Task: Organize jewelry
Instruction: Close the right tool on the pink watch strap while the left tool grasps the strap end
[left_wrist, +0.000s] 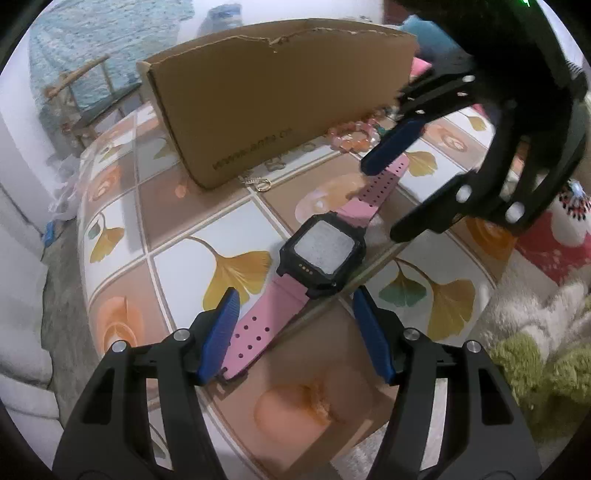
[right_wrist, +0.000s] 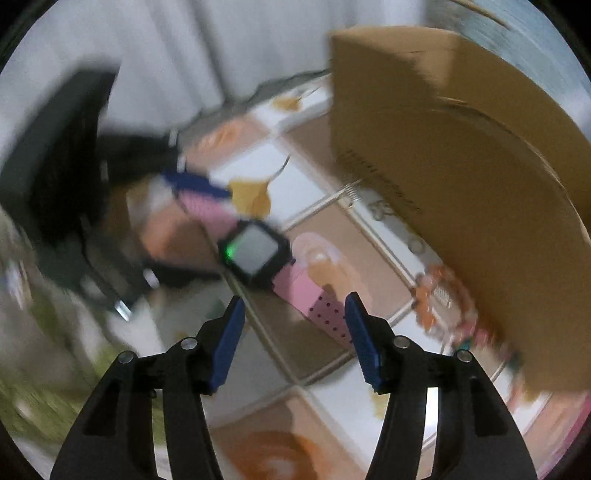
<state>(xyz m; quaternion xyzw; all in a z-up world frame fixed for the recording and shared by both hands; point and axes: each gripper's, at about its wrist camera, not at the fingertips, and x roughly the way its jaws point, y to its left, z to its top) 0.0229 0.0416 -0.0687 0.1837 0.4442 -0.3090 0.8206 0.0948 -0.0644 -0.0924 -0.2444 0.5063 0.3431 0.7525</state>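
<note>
A watch (left_wrist: 320, 254) with a black square case and pink perforated strap lies flat on the patterned tablecloth (left_wrist: 184, 221). My left gripper (left_wrist: 293, 299) is open, its blue pads on either side of the near strap end. My right gripper (left_wrist: 380, 199) is open over the far strap end. In the blurred right wrist view the right gripper (right_wrist: 294, 306) hovers open by the watch (right_wrist: 255, 253), with the left gripper (right_wrist: 192, 184) beyond it. An orange and pink bead bracelet (left_wrist: 354, 134) and a small ring (left_wrist: 264, 184) lie beside a cardboard box (left_wrist: 277, 96).
The cardboard box (right_wrist: 461, 177) stands open-topped at the back of the table. A fluffy green and white cloth (left_wrist: 535, 350) lies at the right table edge. A red and white object (left_wrist: 569, 221) sits at the far right. A wooden chair (left_wrist: 85, 96) stands behind the table.
</note>
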